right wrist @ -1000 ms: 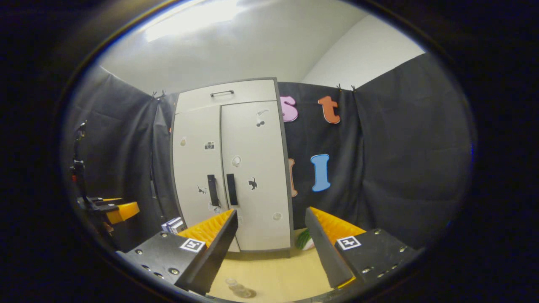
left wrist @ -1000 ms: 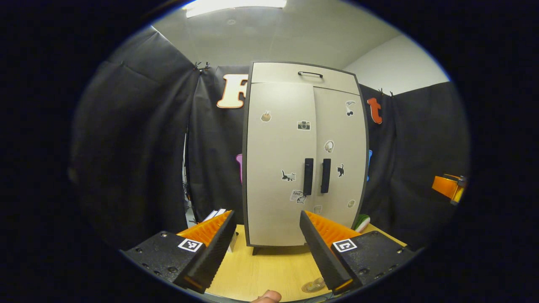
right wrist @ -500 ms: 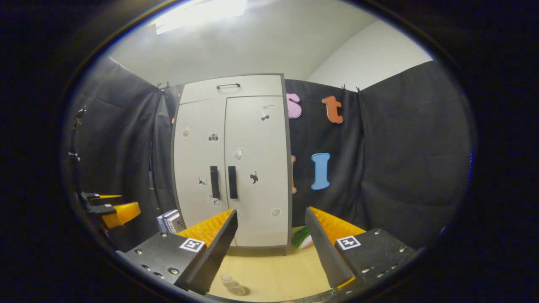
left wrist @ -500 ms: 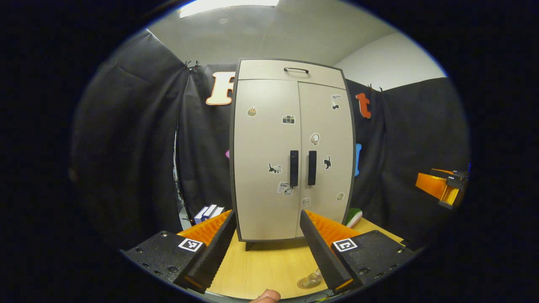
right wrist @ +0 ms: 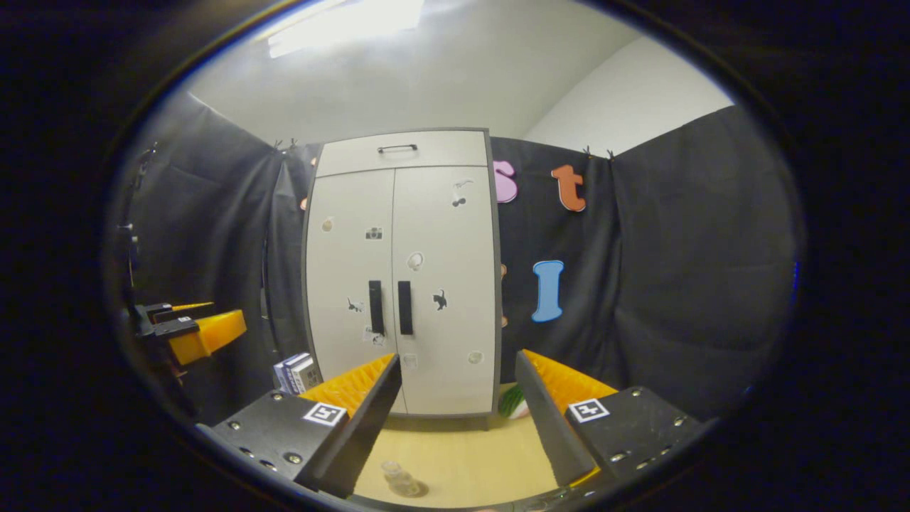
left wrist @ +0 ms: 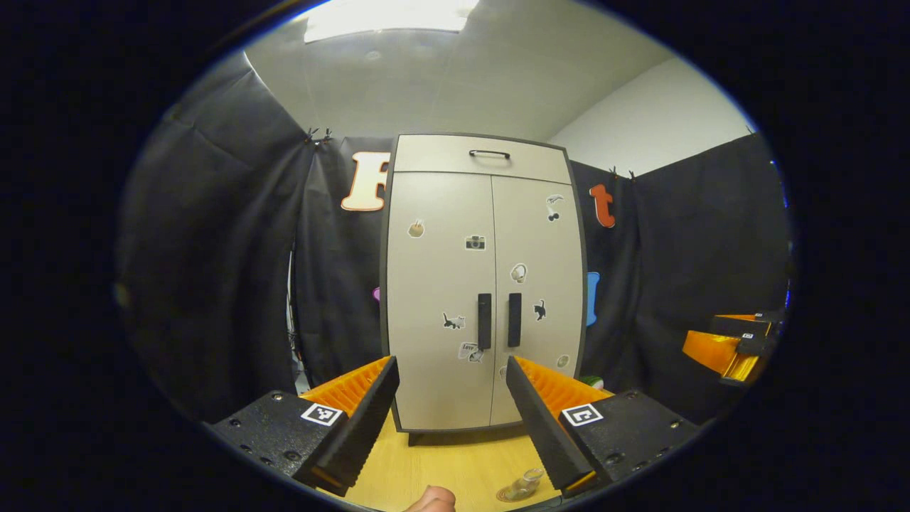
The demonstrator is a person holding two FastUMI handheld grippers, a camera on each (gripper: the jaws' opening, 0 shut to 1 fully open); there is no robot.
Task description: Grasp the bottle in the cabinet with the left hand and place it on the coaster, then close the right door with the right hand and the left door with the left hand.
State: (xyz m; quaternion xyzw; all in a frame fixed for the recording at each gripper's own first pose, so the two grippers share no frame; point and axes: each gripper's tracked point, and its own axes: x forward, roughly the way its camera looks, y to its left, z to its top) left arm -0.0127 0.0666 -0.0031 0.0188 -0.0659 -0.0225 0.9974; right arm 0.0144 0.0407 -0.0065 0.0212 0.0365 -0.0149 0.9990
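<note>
Left gripper (left wrist: 448,419): jaws stood wide apart, nothing between them, pointed at the cabinet (left wrist: 483,284) from some way back. A fingertip (left wrist: 430,500) of the holding hand showed at the bottom edge of the left gripper view.

Cabinet: left door (left wrist: 437,299) and right door (left wrist: 537,284) both lay flush, the two dark handles (left wrist: 499,320) side by side at the seam. Top drawer shut as well.

Bottle (left wrist: 525,483): small, clear, upright on the wooden table (left wrist: 441,469) in front of the cabinet, near the left gripper's right finger. It seemed to sit on a round coaster (left wrist: 513,492), though the disc was faint and partly cut off. The right gripper view showed the same bottle (right wrist: 399,480) low on the table.

Right gripper (right wrist: 458,419): jaws also wide apart and empty, well clear of the cabinet. A green item (right wrist: 513,403) lay by the cabinet's right foot; books (right wrist: 295,371) stood at its left.

Judgement: all three steps looked done, bottle out and placed, both doors closed. Nothing appeared left but to draw away.
</note>
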